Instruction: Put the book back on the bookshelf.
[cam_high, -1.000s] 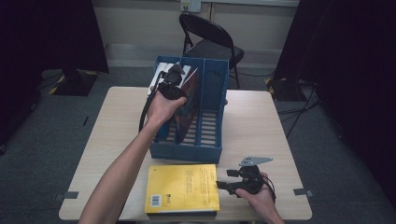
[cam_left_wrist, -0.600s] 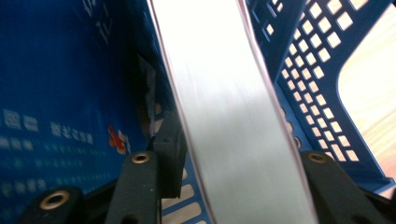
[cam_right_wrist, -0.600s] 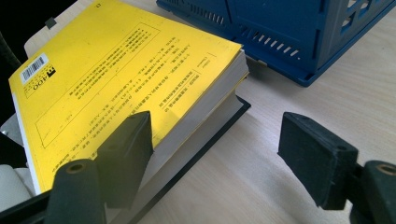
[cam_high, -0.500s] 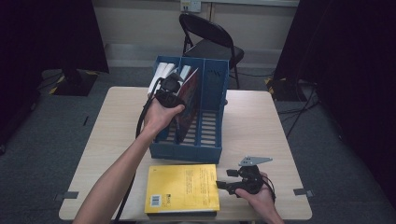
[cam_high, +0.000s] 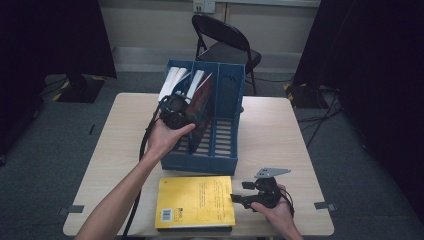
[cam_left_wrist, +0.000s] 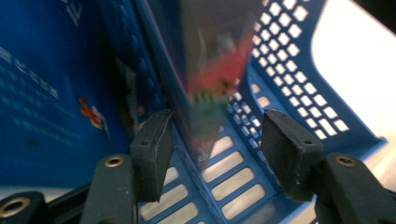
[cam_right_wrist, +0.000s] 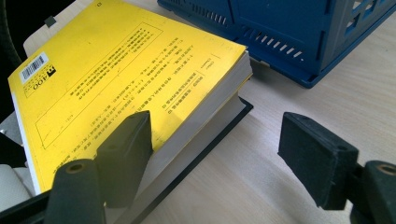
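Organizer (cam_high: 227, 150), blue, three slots, just ahead of left gripper (cam_left_wrist: 215, 149); jaws just been opening, released either side of dark book (cam_left_wrist: 210, 60) standing upright in the middle slot. Two books beside right gripper (cam_right_wrist: 224, 154), jaws apart, ungripping: yellow book (cam_right_wrist: 112, 70), barcode label, small unreadable print, atop black one (cam_right_wrist: 219, 128).

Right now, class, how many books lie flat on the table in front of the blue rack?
2: the yellow book on top, and a black-covered book directly beneath it, just its edge showing. Anything thinner underneath could be hidden.
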